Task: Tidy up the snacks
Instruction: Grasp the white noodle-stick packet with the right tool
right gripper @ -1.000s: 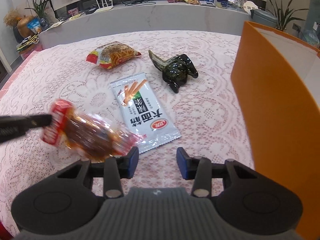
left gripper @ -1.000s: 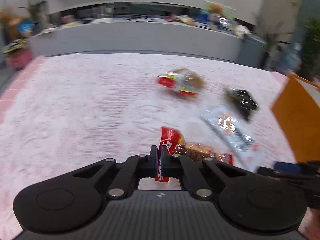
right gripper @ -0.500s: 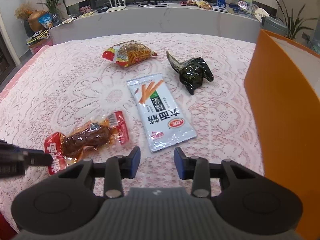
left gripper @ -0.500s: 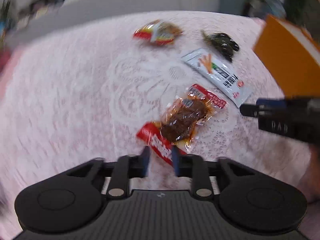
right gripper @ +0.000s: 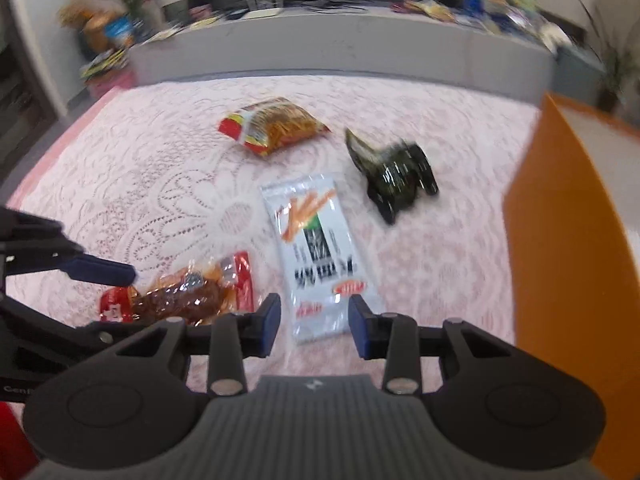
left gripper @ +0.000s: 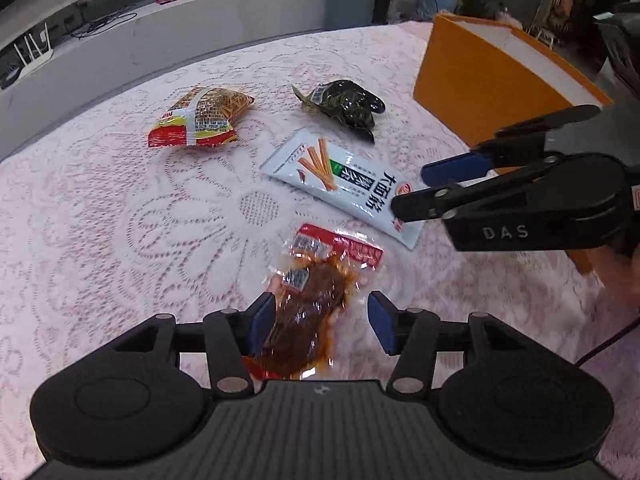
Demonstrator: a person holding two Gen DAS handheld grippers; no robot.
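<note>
**Four snacks out, nothing boxed that I can see**

While my left gripper (left gripper: 322, 322) is opening its jaws, the meat snack (left gripper: 316, 300) lies on the lace tablecloth (left gripper: 120, 220) between them. One pad sits right beside the wrapper; the other is clear of it. I read that as a release, not a grip.

My right gripper (right gripper: 314, 326) hovers over the near end of the white stick-snack packet (right gripper: 320, 248). Its jaws stand a little apart with nothing pressed between them.

What lies on the cloth:
- the meat snack, nearest to me, just beside the white packet;
- the white packet, in the middle, its far end pointing toward the dark seaweed pack (left gripper: 344, 104);
- the seaweed pack, nearer the orange box (left gripper: 480, 80) than the others;
- the red and yellow noodle bag (left gripper: 200, 120), well apart on the far left.

The orange box stands to my right, open at the top. I cannot see its inside from either view, so I cannot tell whether anything is in it.

Judging by this, the sorting has barely started or is at an early stage: all four visible snacks are loose on the table. If the box is where they belong, each one remains to be lifted and put in. The white packet looks the likeliest next pick for my right side, lying flat, so a grab at its edge would be needed.
</note>
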